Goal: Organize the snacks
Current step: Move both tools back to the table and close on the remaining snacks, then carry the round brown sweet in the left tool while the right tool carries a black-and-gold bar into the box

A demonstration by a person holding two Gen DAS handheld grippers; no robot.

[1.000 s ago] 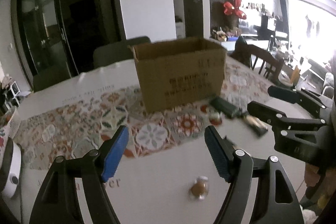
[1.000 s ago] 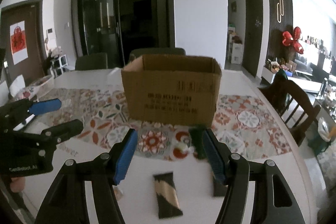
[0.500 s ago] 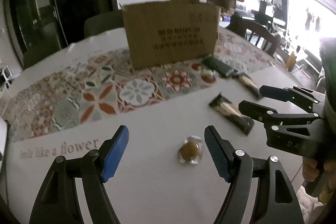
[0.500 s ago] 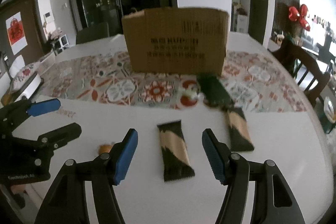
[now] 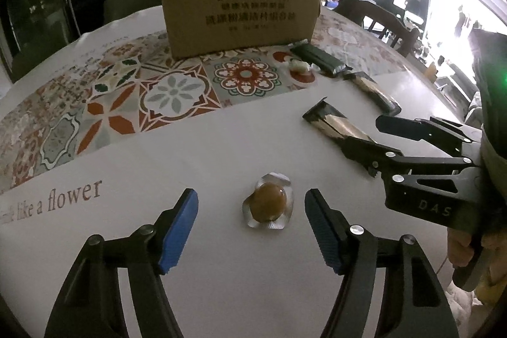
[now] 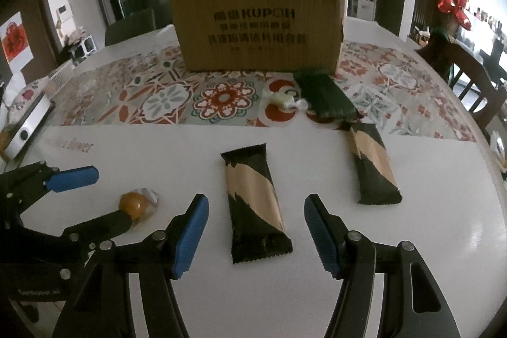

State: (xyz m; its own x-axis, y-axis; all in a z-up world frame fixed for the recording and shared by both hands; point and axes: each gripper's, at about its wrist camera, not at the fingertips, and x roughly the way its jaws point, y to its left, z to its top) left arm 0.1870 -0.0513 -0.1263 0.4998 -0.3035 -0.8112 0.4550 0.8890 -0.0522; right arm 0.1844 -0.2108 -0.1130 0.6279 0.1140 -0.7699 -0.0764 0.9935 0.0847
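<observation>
Both grippers have dropped toward the table since a second ago, and the cardboard box (image 6: 258, 21) that filled the middle of each view then now stands back at the top of the frame, with the snacks lying close under the fingers. The left gripper (image 5: 252, 228) has its blue pads either side of a round amber sweet in a clear wrapper (image 5: 268, 205); its jaws are closing, but the pads are still clear of the wrapper, so nothing is gripped yet. The right gripper (image 6: 256, 235) hangs with its jaws apart and straddles the near end of a dark-and-tan snack bar (image 6: 255, 201), not touching it either. A second bar of the same kind (image 6: 374, 163) lies off to the right, and farther back a dark green packet (image 6: 323, 95) and a small pale sweet (image 6: 285, 99) rest on the patterned part of the tablecloth (image 6: 164, 97), just in front of the box. To my eye both hands are lined up for a pick at once, sweet on one side and bar on the other, with the box the likely place for them. None of the snacks I can see has gone in yet.
</observation>
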